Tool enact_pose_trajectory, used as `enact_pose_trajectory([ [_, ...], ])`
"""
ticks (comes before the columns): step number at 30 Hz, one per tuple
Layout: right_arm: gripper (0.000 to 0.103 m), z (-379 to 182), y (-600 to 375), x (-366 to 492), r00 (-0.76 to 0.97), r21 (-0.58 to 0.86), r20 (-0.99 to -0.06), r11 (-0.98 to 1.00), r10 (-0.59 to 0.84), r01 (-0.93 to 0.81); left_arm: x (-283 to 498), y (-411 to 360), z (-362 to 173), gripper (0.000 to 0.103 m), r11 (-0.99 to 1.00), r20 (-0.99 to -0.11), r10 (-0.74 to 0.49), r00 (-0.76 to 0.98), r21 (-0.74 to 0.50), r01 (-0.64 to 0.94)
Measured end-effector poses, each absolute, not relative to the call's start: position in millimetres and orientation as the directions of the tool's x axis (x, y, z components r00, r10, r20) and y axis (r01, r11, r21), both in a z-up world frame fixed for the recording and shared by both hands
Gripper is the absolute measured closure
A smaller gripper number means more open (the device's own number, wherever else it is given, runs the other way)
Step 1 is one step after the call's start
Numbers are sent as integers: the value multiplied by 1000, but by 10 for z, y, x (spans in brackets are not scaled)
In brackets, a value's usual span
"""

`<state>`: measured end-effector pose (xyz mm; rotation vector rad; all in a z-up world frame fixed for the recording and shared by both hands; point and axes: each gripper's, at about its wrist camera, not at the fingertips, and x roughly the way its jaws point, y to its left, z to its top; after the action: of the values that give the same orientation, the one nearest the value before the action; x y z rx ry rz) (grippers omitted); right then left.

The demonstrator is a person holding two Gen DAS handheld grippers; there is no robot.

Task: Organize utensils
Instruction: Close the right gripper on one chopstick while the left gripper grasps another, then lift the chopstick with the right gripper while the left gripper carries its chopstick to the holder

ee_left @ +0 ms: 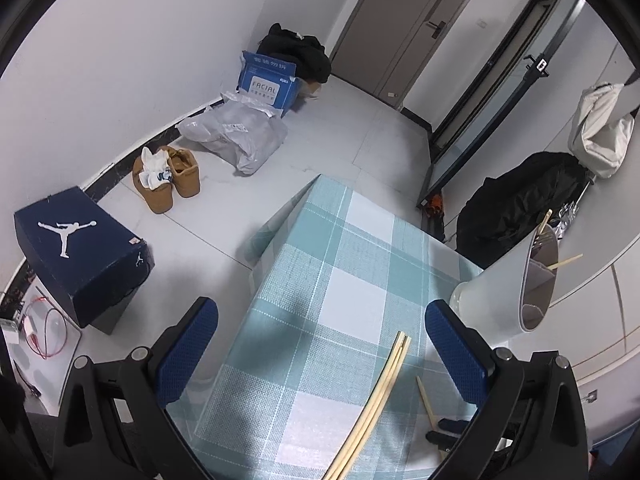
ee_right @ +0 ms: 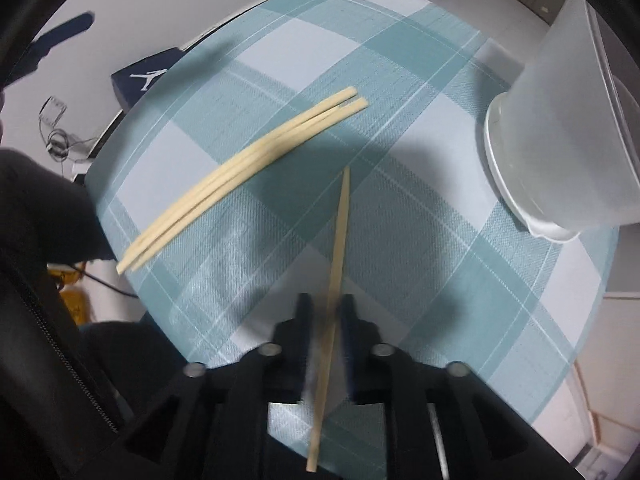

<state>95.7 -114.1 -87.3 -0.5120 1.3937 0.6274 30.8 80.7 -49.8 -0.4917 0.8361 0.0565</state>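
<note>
Right tool (ee_right: 326,312) fingers motion-blurred around a single chopstick (ee_right: 338,240), grip unclear, bundled chopsticks (ee_left: 372,408) cut off by near edge, cup (ee_right: 560,140) cropped at right

Background of the scene. A bench (ee_left: 340,240) covered by a teal-and-white checked cloth is seen directly ahead of the left gripper (ee_left: 320,352). Beyond it, a pale tiled floor (ee_left: 340,128) and white walls (ee_left: 120,40) are shown, with a grey-brown door (ee_left: 408,28) at the far end. To the left of the gripper, a dark blue shoebox (ee_left: 80,252), tan boots (ee_left: 168,178) and a blue carton (ee_left: 268,80) are placed along the wall.
</note>
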Motion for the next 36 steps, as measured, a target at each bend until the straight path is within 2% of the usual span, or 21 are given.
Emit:
enact_pose_trajectory([
  [9,80,-895,-981,1103,179,28,-966,760,188,-649,390,739,-655,1,925,-782,-92,617,-297,-237],
  [12,97,-904,-935,1221,195,55,-955,779,224,-624,402,634,-715,1,955,-797,-65,600,-225,-195],
  [17,99,-901,-1061,1322,212,133,-929,807,304,-575,475,450,-801,1,989,-817,8,576,-78,-125],
  [21,99,-744,-1236,1311,250,219,-881,815,402,-536,543,276,-878,1,999,-837,37,546,11,-52],
  [26,99,-369,-1516,1251,335,341,-769,793,545,-505,609,102,-958,1,999,-862,-24,506,-7,36],
  [36,99,-58,-1931,1172,457,438,-646,787,612,-434,858,-230,-1164,1,983,-923,28,383,95,158],
])
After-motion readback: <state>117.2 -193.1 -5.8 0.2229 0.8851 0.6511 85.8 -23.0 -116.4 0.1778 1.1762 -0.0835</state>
